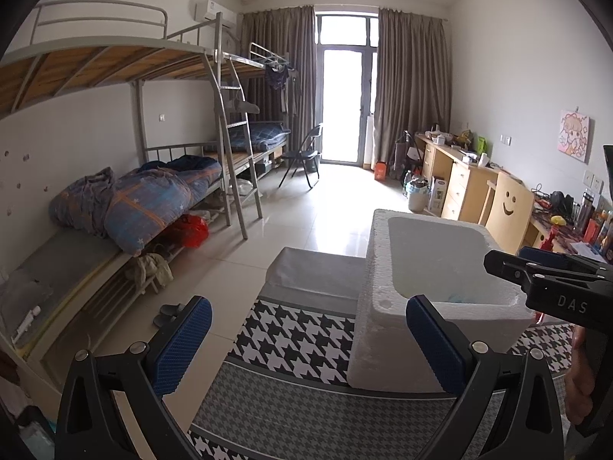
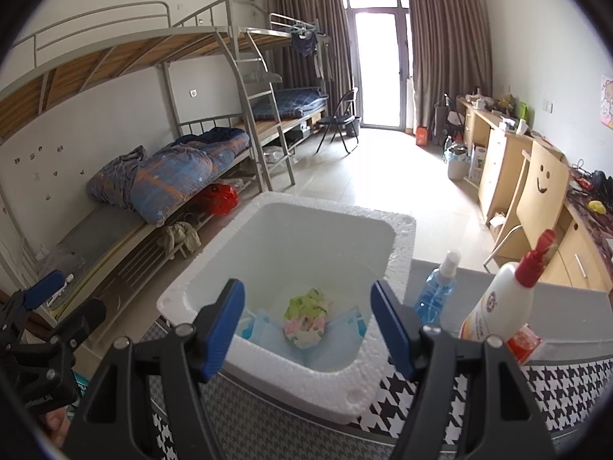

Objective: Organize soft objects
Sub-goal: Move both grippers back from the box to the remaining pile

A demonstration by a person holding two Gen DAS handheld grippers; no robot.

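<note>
A soft, crumpled green-and-pink cloth bundle (image 2: 307, 322) is seen resting on pale blue packets at the bottom of the white foam box (image 2: 402, 237). The right gripper (image 2: 308, 324) is held spread and empty above it, and the left gripper (image 1: 306, 349) is likewise spread with nothing between its pads. That item is judged stowed; no further soft objects can be seen waiting on the houndstooth cloth (image 1: 291, 341).

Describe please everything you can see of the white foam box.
The white foam box is a rectangular open tub of grainy polystyrene, thick-walled with rounded inner corners, no lid on it. It stands upright on a black-and-white houndstooth cloth. Inside on the bottom lie a crumpled green, pink and white bundle on pale blue packets. The open right gripper hangs above its near rim; neither gripper touches it.
</note>
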